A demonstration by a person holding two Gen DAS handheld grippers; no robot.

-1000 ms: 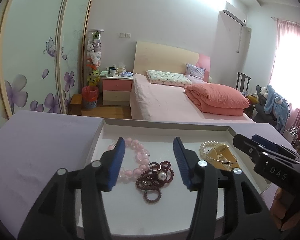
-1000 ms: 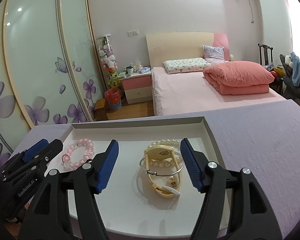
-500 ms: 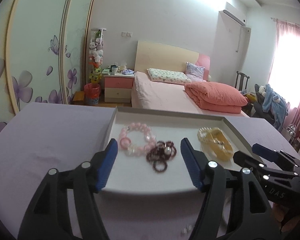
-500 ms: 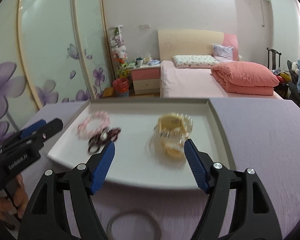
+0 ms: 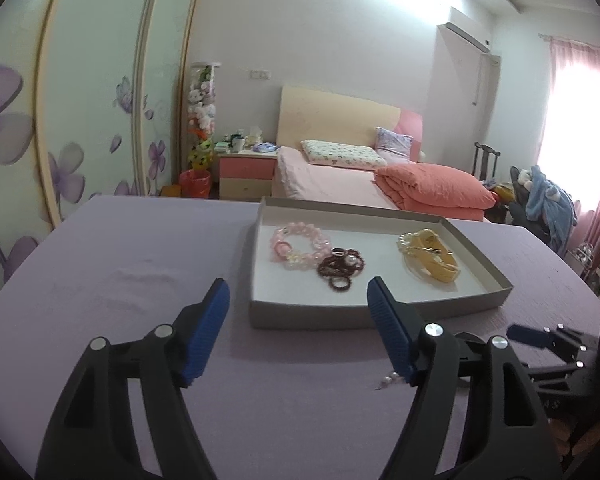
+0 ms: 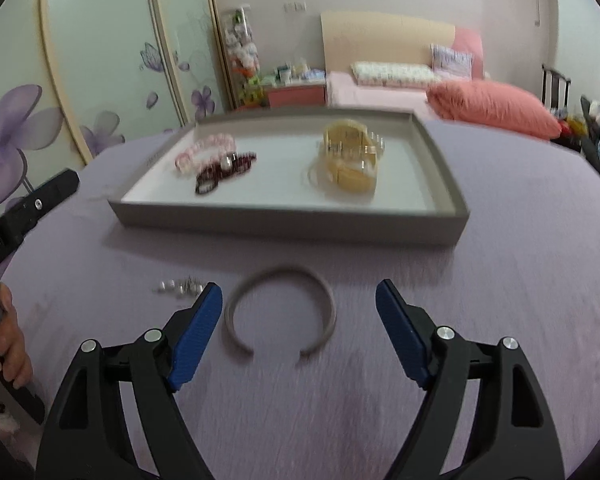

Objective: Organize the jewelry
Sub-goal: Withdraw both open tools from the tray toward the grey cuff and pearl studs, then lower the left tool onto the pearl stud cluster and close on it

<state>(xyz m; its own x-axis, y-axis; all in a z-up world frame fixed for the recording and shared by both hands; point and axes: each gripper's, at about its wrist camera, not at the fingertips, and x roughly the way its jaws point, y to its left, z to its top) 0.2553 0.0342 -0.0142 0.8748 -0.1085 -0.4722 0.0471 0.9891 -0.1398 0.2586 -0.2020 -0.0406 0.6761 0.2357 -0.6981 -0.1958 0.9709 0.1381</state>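
Note:
A shallow grey tray [image 5: 340,314] [image 6: 284,222] on the purple table holds a pink bead bracelet [image 5: 298,247] [image 6: 204,152], a dark red bead bracelet with a pearl ring [image 5: 340,268] [image 6: 224,170], and a yellow watch with a pearl bracelet [image 5: 430,256] [image 6: 350,156]. An open silver bangle [image 6: 280,312] lies on the table in front of the tray, between the fingers of my open, empty right gripper [image 6: 299,330]. Small pearl earrings [image 6: 178,286] [image 5: 390,381] lie left of the bangle. My left gripper [image 5: 298,330] is open and empty, short of the tray's near wall.
The purple tablecloth [image 5: 120,280] spreads wide left of the tray. A bed with a pink duvet [image 5: 432,192], a nightstand [image 5: 244,174] and floral wardrobe doors [image 5: 60,120] lie beyond the table. The right gripper's body [image 5: 556,344] sits at the left view's right edge.
Both grippers pulled back from over the tray toward the table's near side. The bangle and earrings in front of the tray came into view.

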